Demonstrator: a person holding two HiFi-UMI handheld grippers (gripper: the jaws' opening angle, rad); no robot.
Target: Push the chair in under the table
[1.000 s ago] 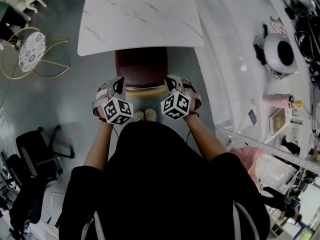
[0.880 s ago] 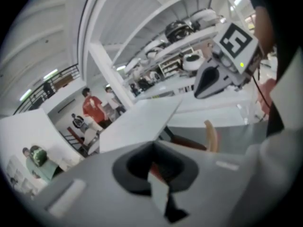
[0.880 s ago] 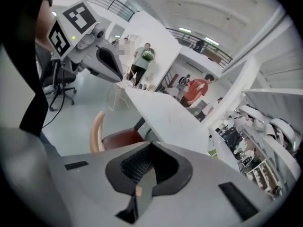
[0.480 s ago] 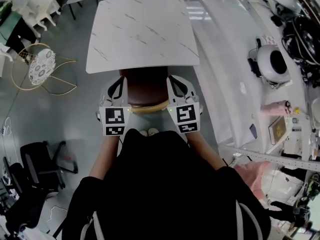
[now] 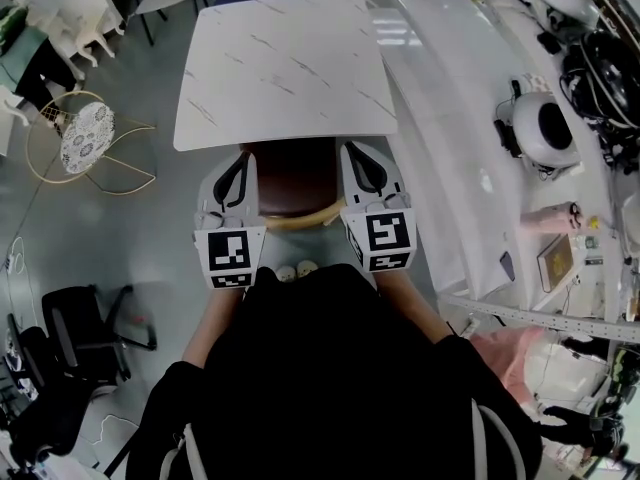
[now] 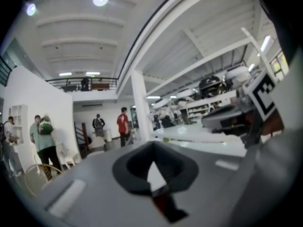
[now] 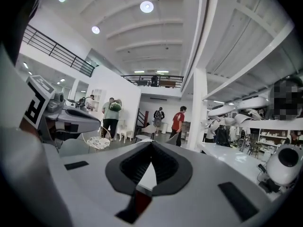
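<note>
The chair (image 5: 295, 176) has a dark red seat and a curved wooden back rail (image 5: 300, 215). Its front reaches the near edge of the white marble table (image 5: 290, 68), and the rest of the seat shows in front of that edge. My left gripper (image 5: 238, 168) is held up level over the seat's left side, and my right gripper (image 5: 362, 160) over its right side. Both point toward the table. In the left gripper view the left gripper's (image 6: 152, 145) jaws meet with nothing between them. The right gripper (image 7: 151, 144) looks the same in its own view. Neither touches the chair.
A round patterned side table (image 5: 85, 136) on a gold wire frame stands at the left, with a black office chair (image 5: 85, 333) below it. A long white counter (image 5: 450, 138) with a round white device (image 5: 545, 123) runs along the right. Several people stand far off across the room.
Both grippers have risen from beside the chair's back rail and rolled, so their marker cubes now face the head camera squarely. The chair has not visibly moved.
</note>
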